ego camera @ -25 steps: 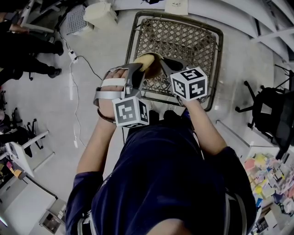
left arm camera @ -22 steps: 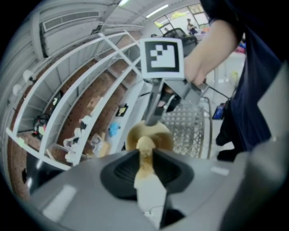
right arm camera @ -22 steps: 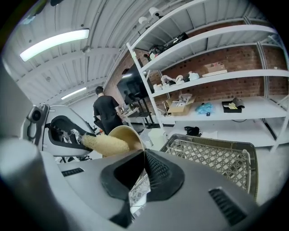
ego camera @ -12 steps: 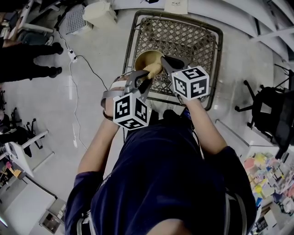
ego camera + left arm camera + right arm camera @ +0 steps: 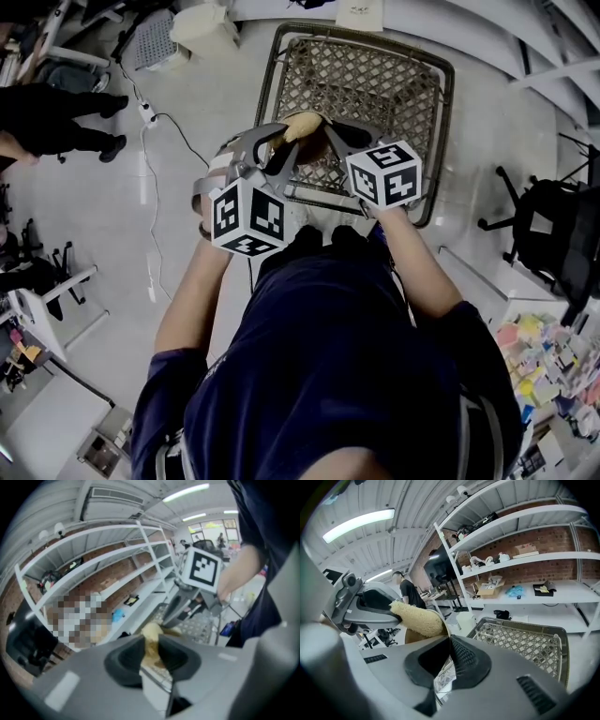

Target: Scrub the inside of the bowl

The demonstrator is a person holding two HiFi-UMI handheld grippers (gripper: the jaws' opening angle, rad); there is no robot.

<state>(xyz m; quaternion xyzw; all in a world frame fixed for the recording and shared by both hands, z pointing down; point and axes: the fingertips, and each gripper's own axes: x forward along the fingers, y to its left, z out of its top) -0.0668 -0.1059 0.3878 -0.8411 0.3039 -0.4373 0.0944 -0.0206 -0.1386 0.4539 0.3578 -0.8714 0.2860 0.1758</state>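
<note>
Seen from above, a person in a dark blue shirt holds two grey grippers out over a pale floor. At the left, the left gripper (image 5: 279,145) carries a black-and-white marker cube and angles downward. In its own view its jaws are pinched on a yellow sponge (image 5: 150,631), which sticks out past the pads.

In the middle, seen from the right gripper view, the sponge lies inside a tan bowl (image 5: 411,637), against the bowl's inner wall. The bowl is held up in the air above the near left edge of a wire basket (image 5: 448,112).

To the right of the bowl, the right gripper (image 5: 449,656) also carries a marker cube. Its jaws are pressed together on the thin rim of the bowl, one pad inside and one outside.

At the far right of the head view, a black office chair (image 5: 544,225) stands well apart from the basket.
</note>
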